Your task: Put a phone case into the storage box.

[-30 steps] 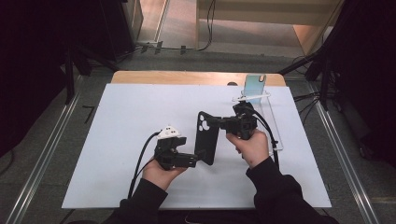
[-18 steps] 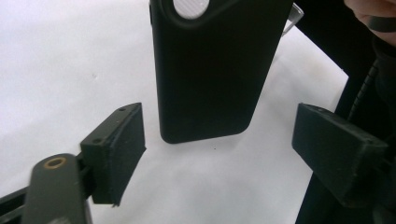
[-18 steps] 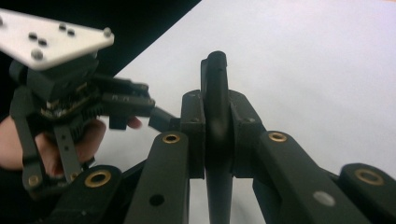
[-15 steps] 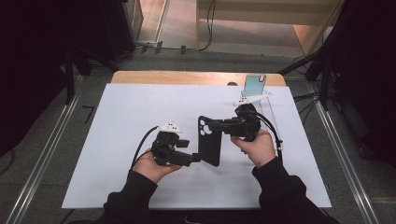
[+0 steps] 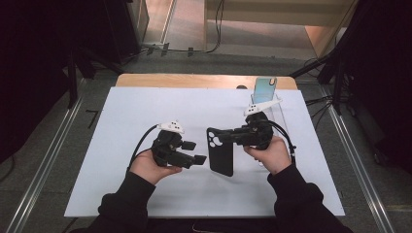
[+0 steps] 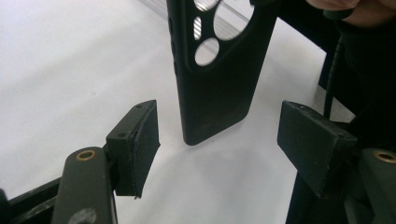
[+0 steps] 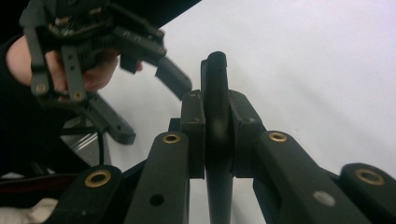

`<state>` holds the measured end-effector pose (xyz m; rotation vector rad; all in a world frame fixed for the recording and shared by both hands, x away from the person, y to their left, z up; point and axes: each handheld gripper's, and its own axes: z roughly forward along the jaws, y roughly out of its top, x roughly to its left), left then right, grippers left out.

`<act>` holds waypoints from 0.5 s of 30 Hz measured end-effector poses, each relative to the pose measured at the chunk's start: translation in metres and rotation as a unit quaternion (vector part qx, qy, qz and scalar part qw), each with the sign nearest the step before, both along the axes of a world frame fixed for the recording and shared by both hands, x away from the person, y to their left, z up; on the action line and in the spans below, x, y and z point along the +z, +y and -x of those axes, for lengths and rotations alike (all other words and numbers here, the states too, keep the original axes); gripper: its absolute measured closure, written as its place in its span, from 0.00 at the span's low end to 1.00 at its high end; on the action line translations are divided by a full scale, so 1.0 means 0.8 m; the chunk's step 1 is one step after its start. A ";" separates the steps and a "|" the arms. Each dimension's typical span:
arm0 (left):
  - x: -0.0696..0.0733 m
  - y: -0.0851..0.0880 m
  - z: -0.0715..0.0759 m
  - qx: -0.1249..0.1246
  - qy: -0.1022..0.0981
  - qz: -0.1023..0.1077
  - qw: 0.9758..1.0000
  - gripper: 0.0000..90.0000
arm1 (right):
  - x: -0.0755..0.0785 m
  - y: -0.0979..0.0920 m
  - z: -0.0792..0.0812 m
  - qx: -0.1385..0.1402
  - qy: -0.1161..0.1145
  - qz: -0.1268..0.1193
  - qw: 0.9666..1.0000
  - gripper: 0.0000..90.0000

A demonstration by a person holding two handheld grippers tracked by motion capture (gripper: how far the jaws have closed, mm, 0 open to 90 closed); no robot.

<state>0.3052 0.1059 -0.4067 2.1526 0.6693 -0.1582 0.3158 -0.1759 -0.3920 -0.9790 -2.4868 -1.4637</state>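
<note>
1. High view: big white table mat (image 5: 121, 145) covers most of the table, with both of the person's hands over its near half.
2. Black phone case (image 5: 221, 151) hangs just above the mat, near the middle, camera holes at its far end.
3. Right gripper (image 5: 228, 138) is clamped tight on the case's upper edge, pads pressing both faces.
4. Left gripper (image 5: 197, 153) sits just beside the case, jaws apart and just been closing; nothing pinched, with the case's bottom end ahead of the pads.
5. Phone (image 5: 265, 90) stands in a clear stand at the far right.
</note>
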 end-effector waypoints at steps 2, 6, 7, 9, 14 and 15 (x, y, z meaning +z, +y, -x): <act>0.003 0.001 -0.001 -0.009 -0.009 0.003 1.000 0.33 | 0.000 0.000 0.002 0.009 0.001 -0.002 1.000 0.85; 0.007 0.004 -0.004 -0.023 -0.014 0.016 1.000 0.33 | 0.001 0.001 0.005 0.029 0.001 -0.005 1.000 0.85; 0.008 0.005 -0.005 -0.027 -0.012 0.020 0.999 0.33 | 0.001 0.001 0.005 0.033 0.001 -0.005 0.999 0.85; 0.009 0.005 -0.008 -0.033 -0.014 0.021 0.999 0.33 | 0.000 0.002 0.006 0.042 -0.002 -0.006 0.999 0.85; 0.011 0.002 -0.011 -0.055 -0.020 0.026 0.998 0.33 | -0.001 0.006 0.009 0.072 -0.006 -0.014 0.997 0.85; 0.011 0.001 -0.012 -0.057 -0.022 0.026 0.998 0.33 | -0.001 0.007 0.010 0.076 -0.008 -0.013 0.997 0.85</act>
